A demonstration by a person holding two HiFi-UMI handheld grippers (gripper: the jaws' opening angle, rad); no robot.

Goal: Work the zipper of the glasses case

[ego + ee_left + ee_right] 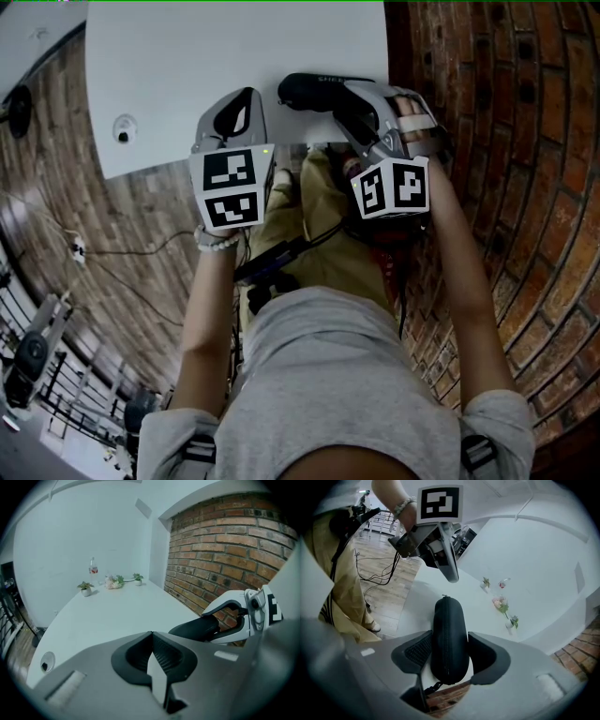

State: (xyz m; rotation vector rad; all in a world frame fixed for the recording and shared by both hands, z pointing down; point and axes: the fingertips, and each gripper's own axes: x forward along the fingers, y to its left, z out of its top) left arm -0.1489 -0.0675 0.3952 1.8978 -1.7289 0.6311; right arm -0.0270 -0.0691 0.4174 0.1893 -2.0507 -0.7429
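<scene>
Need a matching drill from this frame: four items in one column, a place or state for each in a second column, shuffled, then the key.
Items
1. left gripper
2. right gripper
3. glasses case
4. potted plants

Place or state
A. at the far end of the white table
B. jaws together, nothing between them
C. black, lying lengthwise between two jaw pads
D. jaws wide, clamped on a black object

Pairs: 1-B, 2-D, 3-C, 4-A
</scene>
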